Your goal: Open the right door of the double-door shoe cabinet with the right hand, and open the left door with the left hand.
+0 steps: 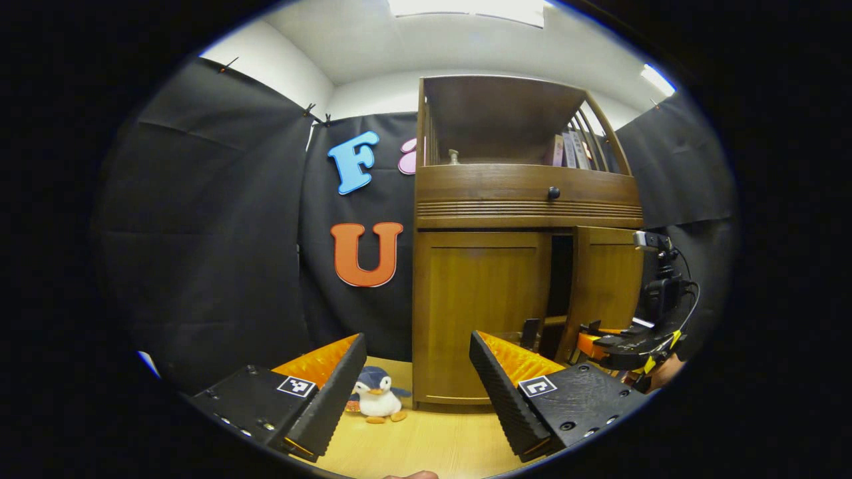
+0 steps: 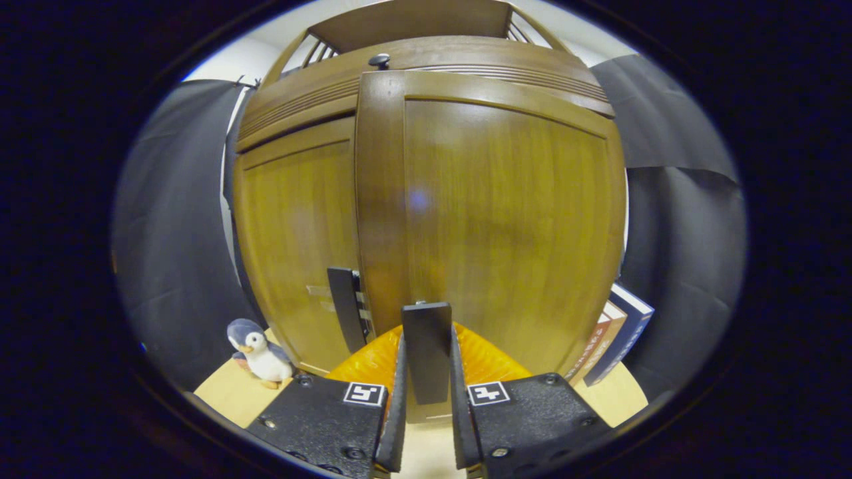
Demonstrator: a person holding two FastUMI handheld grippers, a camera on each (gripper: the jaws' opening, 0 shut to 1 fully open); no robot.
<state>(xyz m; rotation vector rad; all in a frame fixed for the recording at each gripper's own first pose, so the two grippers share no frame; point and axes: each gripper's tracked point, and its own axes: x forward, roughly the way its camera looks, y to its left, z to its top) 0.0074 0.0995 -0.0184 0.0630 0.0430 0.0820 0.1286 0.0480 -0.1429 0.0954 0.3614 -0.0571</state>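
In the left gripper view, the shoe cabinet's (image 1: 526, 219) interior is showing only as a dark gap behind the right door (image 1: 602, 286), its contents too dark to tell. In the right gripper view, that door is hiding most of 2 or 3 books (image 2: 616, 339) leaning beside it, and the left door's handle (image 2: 346, 307) is partly covered by the door's edge.
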